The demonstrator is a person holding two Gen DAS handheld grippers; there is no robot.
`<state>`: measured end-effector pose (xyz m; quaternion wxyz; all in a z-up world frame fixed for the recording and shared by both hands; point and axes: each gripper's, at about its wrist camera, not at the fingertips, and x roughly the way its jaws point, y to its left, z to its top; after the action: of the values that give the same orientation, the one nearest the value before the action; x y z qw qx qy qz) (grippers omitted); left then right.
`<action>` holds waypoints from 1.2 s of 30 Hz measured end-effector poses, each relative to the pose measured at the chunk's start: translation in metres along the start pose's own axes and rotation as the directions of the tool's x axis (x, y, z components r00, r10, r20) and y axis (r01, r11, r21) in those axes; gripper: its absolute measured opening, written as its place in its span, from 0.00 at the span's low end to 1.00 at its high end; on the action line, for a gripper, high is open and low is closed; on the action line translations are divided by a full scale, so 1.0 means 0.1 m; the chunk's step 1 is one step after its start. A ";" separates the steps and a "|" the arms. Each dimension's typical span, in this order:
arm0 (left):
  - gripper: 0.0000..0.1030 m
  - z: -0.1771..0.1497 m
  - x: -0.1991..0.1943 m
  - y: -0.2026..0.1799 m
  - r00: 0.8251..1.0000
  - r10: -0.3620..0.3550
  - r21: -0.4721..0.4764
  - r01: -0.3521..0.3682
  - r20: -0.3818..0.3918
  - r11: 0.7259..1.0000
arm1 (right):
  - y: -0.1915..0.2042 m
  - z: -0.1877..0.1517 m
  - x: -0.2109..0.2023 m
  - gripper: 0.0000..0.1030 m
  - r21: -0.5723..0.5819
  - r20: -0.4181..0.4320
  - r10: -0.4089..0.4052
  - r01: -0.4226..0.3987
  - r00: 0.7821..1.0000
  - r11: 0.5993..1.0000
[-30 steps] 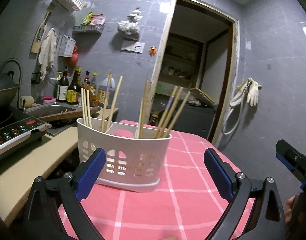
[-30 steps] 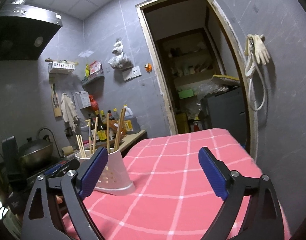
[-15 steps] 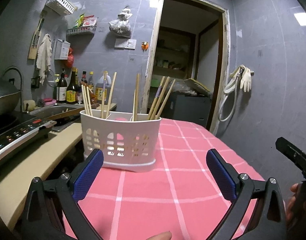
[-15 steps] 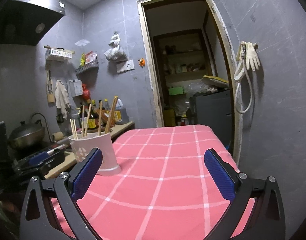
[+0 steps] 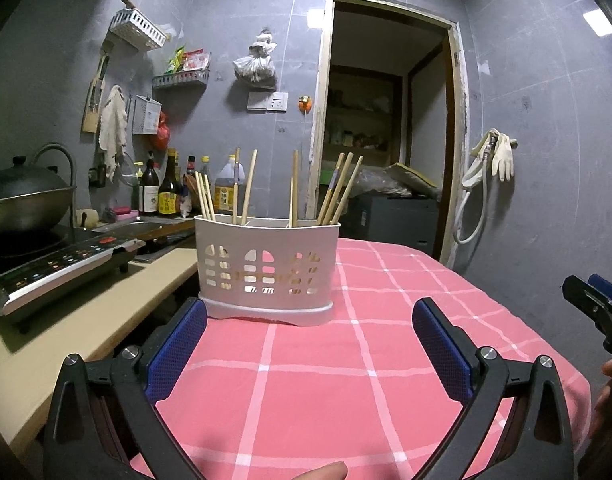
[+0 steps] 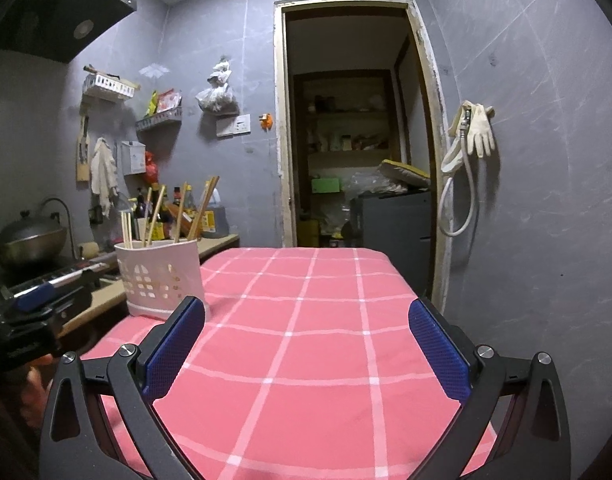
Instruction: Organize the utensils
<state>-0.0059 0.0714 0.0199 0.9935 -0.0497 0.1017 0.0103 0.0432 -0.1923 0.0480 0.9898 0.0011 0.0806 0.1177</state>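
Note:
A white perforated utensil holder (image 5: 267,270) stands on the pink checked tablecloth (image 5: 345,380), at the table's left edge. Several wooden chopsticks (image 5: 248,190) stand upright in its compartments. My left gripper (image 5: 307,344) is open and empty, a short way in front of the holder. The holder also shows in the right wrist view (image 6: 162,276), far left, with chopsticks (image 6: 202,208) in it. My right gripper (image 6: 306,344) is open and empty over the middle of the cloth (image 6: 306,340). The right gripper's tip shows in the left wrist view (image 5: 593,300).
A beige counter (image 5: 66,320) with an induction cooker (image 5: 58,268) and a wok (image 5: 22,200) runs along the left. Sauce bottles (image 5: 162,190) stand behind the holder. An open doorway (image 5: 385,140) lies beyond the table. A grey wall with a hose and glove (image 6: 473,148) is on the right.
Both grippers have pulled back and lowered from the holder, which now stands farther off and level. Both stay open and empty.

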 end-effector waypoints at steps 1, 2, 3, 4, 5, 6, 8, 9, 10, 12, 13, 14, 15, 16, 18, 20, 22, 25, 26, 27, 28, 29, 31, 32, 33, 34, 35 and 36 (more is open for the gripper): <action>0.98 -0.02 -0.01 0.00 1.000 0.005 0.003 -0.005 0.006 1.000 | 0.00 -0.01 0.00 1.00 -0.002 -0.002 -0.005 0.005 1.000 1.000; 0.98 -0.03 -0.02 -0.01 1.000 0.009 0.007 -0.009 0.009 1.000 | 0.00 -0.03 -0.01 1.00 -0.007 -0.003 -0.014 0.014 1.000 1.000; 0.98 -0.04 -0.03 -0.01 1.000 0.015 0.014 -0.016 0.015 1.000 | 0.01 -0.04 -0.02 1.00 -0.012 -0.003 -0.022 0.022 1.000 1.000; 0.98 -0.05 -0.04 -0.02 1.000 0.020 0.021 -0.021 0.018 1.000 | 0.01 -0.05 -0.02 1.00 -0.018 -0.003 -0.030 0.030 1.000 0.999; 0.98 -0.06 -0.03 -0.04 1.000 0.023 0.025 -0.023 0.019 0.999 | 0.01 -0.07 -0.02 1.00 -0.022 -0.003 -0.037 0.037 0.999 0.999; 0.98 -0.07 -0.04 -0.04 0.999 0.026 0.030 -0.026 0.022 0.999 | 0.00 -0.08 -0.03 1.00 -0.027 -0.003 -0.047 0.047 0.999 0.999; 0.98 -0.09 -0.05 -0.04 0.999 0.028 0.038 -0.029 0.030 0.999 | 0.00 -0.09 -0.03 1.00 -0.027 -0.002 -0.064 0.064 0.998 0.998; 0.98 -0.10 -0.05 -0.05 0.999 0.029 0.042 -0.031 0.034 0.999 | 0.00 -0.09 -0.03 1.00 -0.025 -0.002 -0.071 0.070 0.998 0.997; 0.98 -0.11 -0.05 -0.05 0.999 0.031 0.045 -0.032 0.034 0.998 | -0.01 -0.10 -0.03 1.00 -0.024 -0.002 -0.081 0.081 0.997 0.996; 0.98 -0.12 -0.04 -0.06 0.999 0.033 0.051 -0.035 0.032 0.998 | -0.02 -0.10 -0.03 1.00 -0.024 -0.005 -0.096 0.096 0.995 0.995; 0.98 -0.13 -0.03 -0.07 0.999 0.033 0.051 -0.035 0.030 0.998 | -0.02 -0.10 -0.03 1.00 -0.023 -0.006 -0.101 0.101 0.995 0.995; 0.98 -0.13 -0.03 -0.07 0.999 0.033 0.051 -0.034 0.029 0.998 | -0.03 -0.10 -0.03 1.00 -0.023 -0.007 -0.104 0.104 0.995 0.994; 0.98 -0.13 -0.02 -0.07 0.999 0.033 0.051 -0.034 0.027 0.998 | -0.03 -0.10 -0.02 1.00 -0.021 -0.009 -0.107 0.107 0.994 0.994; 0.98 -0.13 -0.02 -0.07 0.999 0.032 0.052 -0.034 0.027 0.998 | -0.03 -0.11 -0.03 1.00 -0.020 -0.011 -0.109 0.108 0.994 0.994; 0.98 -0.14 -0.02 -0.07 0.999 0.033 0.053 -0.034 0.026 0.998 | -0.03 -0.12 -0.03 1.00 -0.019 -0.012 -0.108 0.108 0.994 0.994; 0.98 -0.14 -0.02 -0.07 0.999 0.033 0.052 -0.034 0.027 0.998 | -0.03 -0.12 -0.02 1.00 -0.020 -0.013 -0.108 0.108 0.994 0.994; 0.98 -0.14 -0.02 -0.07 0.999 0.033 0.052 -0.035 0.026 0.998 | -0.03 -0.12 -0.03 1.00 -0.019 -0.012 -0.109 0.108 0.994 0.994; 0.98 -0.14 -0.02 -0.06 0.999 0.032 0.054 -0.033 0.025 0.998 | -0.03 -0.12 -0.03 1.00 -0.019 -0.012 -0.109 0.109 0.994 0.994; 0.98 -0.14 -0.02 -0.06 0.999 0.031 0.053 -0.033 0.025 0.998 | -0.03 -0.12 -0.02 1.00 -0.019 -0.012 -0.108 0.108 0.994 0.994; 0.98 -0.14 -0.02 -0.06 0.999 0.031 0.053 -0.032 0.024 0.998 | -0.03 -0.12 -0.02 1.00 -0.019 -0.013 -0.108 0.108 0.994 0.994; 0.98 -0.14 -0.03 -0.07 0.999 0.032 0.053 -0.033 0.024 0.998 | -0.03 -0.12 -0.03 1.00 -0.019 -0.013 -0.107 0.107 0.994 0.994; 0.98 -0.14 -0.03 -0.07 0.999 0.032 0.053 -0.034 0.026 0.998 | -0.03 -0.12 -0.03 1.00 -0.018 -0.012 -0.108 0.107 0.994 0.994; 0.98 -0.14 -0.02 -0.07 0.999 0.032 0.053 -0.033 0.025 0.998 | -0.03 -0.12 -0.03 1.00 -0.018 -0.013 -0.108 0.108 0.994 0.994; 0.98 -0.14 -0.03 -0.07 0.999 0.032 0.053 -0.033 0.025 0.998 | -0.02 -0.12 -0.03 1.00 -0.018 -0.012 -0.109 0.108 0.994 0.994; 0.98 -0.14 -0.03 -0.07 0.999 0.031 0.053 -0.033 0.025 0.998 | -0.02 -0.12 -0.03 1.00 -0.018 -0.012 -0.109 0.108 0.994 0.994; 0.98 -0.14 -0.02 -0.07 0.999 0.031 0.053 -0.033 0.025 0.998 | -0.02 -0.11 -0.03 1.00 -0.019 -0.012 -0.109 0.109 0.994 0.994; 0.98 -0.14 -0.03 -0.07 0.999 0.032 0.052 -0.033 0.025 0.998 | -0.02 -0.12 -0.03 1.00 -0.019 -0.012 -0.109 0.109 0.994 0.994; 0.98 -0.14 -0.03 -0.07 0.999 0.032 0.051 -0.033 0.025 0.998 | -0.02 -0.11 -0.03 1.00 -0.018 -0.012 -0.109 0.109 0.994 0.994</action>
<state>-0.0110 0.0630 0.0073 0.9953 -0.0224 0.0906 0.0245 0.0393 -0.1953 0.0370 0.9941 -0.0128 0.0860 0.0644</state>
